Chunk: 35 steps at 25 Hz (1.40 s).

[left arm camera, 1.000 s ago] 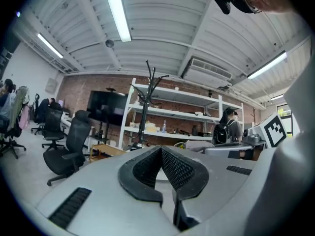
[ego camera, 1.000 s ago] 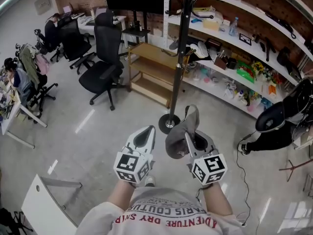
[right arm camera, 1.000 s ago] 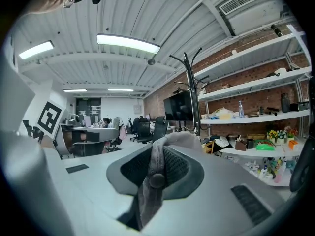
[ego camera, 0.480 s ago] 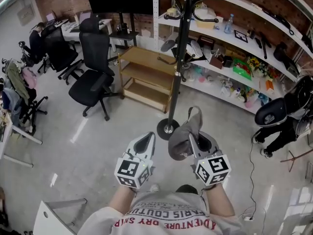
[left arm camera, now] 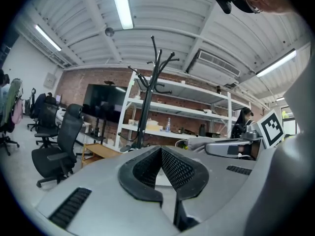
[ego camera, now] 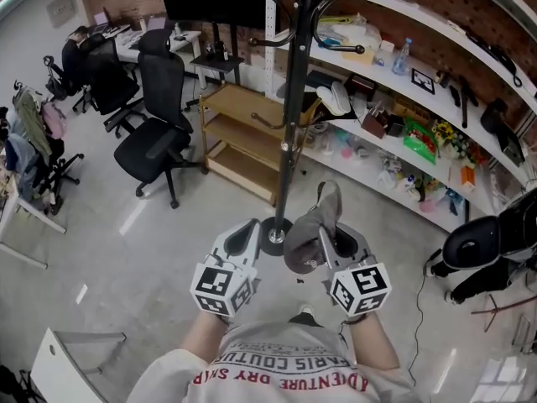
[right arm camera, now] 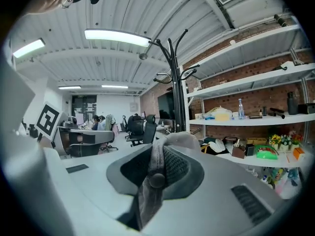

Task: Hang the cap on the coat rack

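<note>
Soft grey cap (ego camera: 312,225) in the lower middle of the head view, pinched by the right gripper (ego camera: 327,242). Floppy and crumpled, with one part sticking up past the fingers and the rounder part bulging out to their left. In the right gripper view, a folded strip of the grey cloth squeezed between the two dark fingers (right arm camera: 178,167), with a small round button on it. Fingers only a little apart, pressed tight on the cloth.

Left gripper (ego camera: 245,235) just beside it, a bit left of the middle, holding nothing. Its fingers (left arm camera: 179,168) closed, tips touching.

Black coat rack (ego camera: 289,107) just beyond both grippers, running straight up the middle of the frame. Round foot down on the grey floor (ego camera: 168,242), seen between the two grippers' tips. Cap not hung on the rack. White shelves (ego camera: 419,99) full of small things at the upper right, black office chairs (ego camera: 159,133) at the upper left.
</note>
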Each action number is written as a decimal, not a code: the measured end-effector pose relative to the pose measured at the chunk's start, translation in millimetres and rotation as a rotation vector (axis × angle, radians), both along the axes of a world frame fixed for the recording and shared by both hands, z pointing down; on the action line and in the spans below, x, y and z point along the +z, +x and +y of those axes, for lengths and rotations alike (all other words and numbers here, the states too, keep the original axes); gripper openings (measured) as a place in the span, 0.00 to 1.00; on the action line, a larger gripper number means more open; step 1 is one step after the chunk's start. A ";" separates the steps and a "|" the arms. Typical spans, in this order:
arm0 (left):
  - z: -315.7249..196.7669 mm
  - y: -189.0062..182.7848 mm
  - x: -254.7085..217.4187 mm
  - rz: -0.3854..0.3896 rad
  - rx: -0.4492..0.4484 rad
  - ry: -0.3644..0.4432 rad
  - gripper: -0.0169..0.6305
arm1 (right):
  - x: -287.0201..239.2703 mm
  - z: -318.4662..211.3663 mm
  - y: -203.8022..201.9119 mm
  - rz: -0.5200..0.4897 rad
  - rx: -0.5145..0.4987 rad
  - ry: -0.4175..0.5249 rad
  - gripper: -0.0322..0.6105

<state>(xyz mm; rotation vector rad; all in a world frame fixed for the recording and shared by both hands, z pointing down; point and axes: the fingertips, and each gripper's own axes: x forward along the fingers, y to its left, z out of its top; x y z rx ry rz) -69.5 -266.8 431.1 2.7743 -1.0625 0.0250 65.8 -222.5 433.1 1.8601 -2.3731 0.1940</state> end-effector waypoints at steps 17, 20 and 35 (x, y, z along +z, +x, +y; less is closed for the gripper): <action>-36.4 159.8 -14.4 -0.032 -0.155 0.007 0.03 | -32.2 -60.4 168.6 0.030 -0.194 0.064 0.13; -45.1 164.5 -19.2 -0.038 -0.145 0.022 0.03 | -57.2 -65.8 168.5 0.055 -0.234 0.123 0.13; -66.8 158.1 -45.1 -0.012 -0.119 0.086 0.03 | -198.8 -95.7 133.7 0.269 -0.272 0.449 0.13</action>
